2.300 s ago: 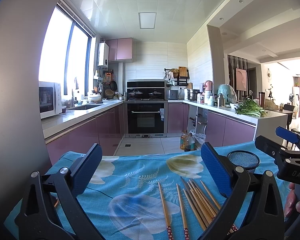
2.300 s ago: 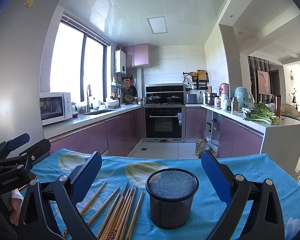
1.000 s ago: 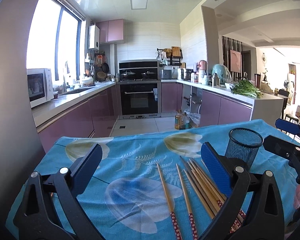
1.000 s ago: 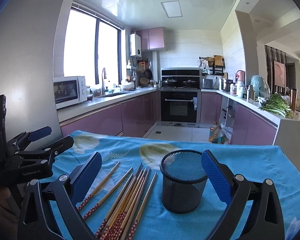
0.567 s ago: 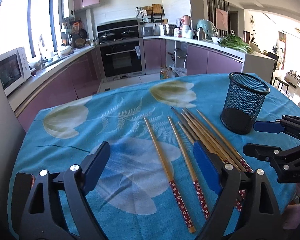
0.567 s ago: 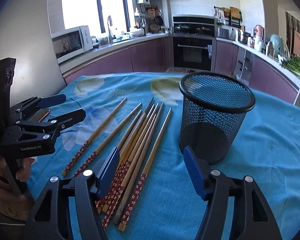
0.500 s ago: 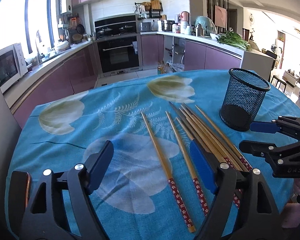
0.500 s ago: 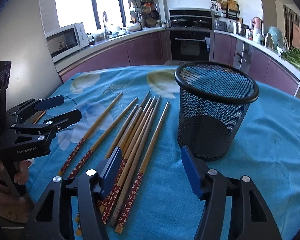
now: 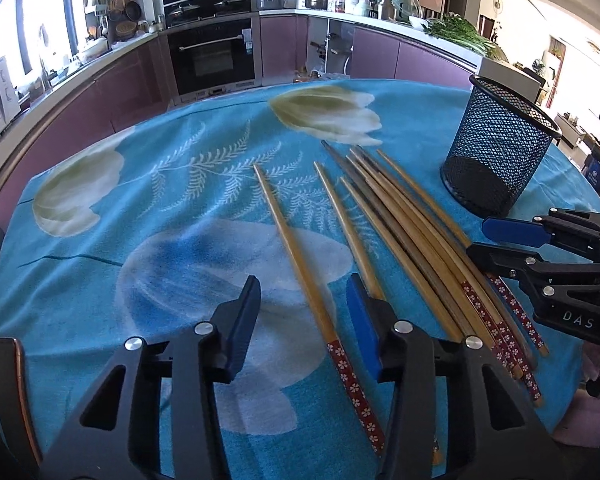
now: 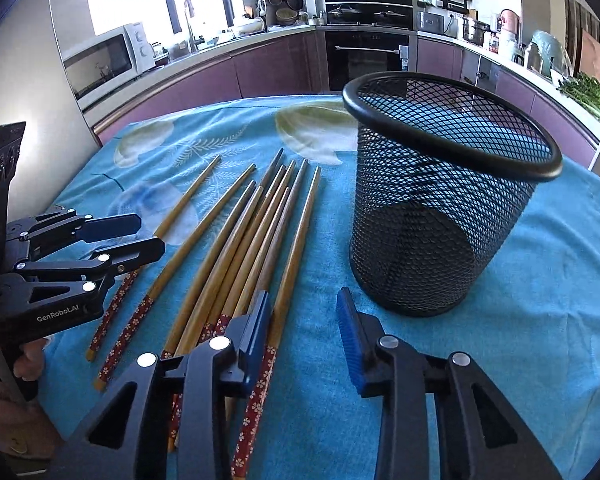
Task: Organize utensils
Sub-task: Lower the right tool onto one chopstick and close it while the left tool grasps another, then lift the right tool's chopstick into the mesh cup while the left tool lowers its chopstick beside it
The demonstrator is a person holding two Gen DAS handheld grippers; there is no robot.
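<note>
A round table under a blue cloth printed with pale flowers (image 9: 172,208) carries about 9 wooden chopsticks with red floral handles (image 10: 236,240), lying flat and roughly parallel, most bunched together, 2 a little apart on the left. An empty black wire-mesh cup (image 10: 432,208) stands upright just right of them.

The left gripper (image 9: 304,316) hangs low over the cloth, its blue-padded jaws closing, with the leftmost chopstick (image 9: 300,272) between them but not yet pinched.

The right gripper (image 10: 304,320) is likewise closing, straddling the rightmost chopstick (image 10: 296,248) of the bunch, its pads clear of it.
</note>
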